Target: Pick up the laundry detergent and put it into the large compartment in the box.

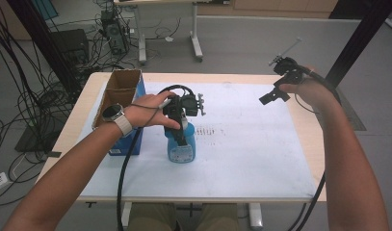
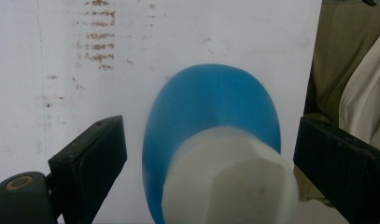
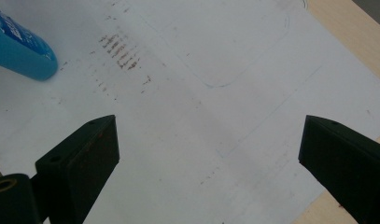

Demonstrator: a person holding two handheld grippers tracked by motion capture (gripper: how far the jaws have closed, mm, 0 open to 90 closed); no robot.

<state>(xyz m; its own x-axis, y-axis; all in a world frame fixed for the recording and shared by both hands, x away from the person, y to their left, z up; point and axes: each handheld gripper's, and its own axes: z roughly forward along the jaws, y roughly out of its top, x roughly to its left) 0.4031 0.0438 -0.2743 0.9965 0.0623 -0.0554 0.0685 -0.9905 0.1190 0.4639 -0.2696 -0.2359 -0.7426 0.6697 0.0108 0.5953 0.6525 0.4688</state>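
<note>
Left gripper (image 2: pixel 211 154) with jaws spread wide either side of the white cap (image 2: pixel 229 179) of a blue bottle (image 1: pixel 181 144), not touching it, bottle upright on the white sheet (image 1: pixel 251 144) toward the tabletop's near-left part, right gripper (image 3: pixel 208 154) wide open, empty, raised above the far-right corner

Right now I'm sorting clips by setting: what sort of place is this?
Probably a lab or workshop: loose cables on a grey floor, a computer tower under a bare desk, and a work table covered with stained white paper.
</note>
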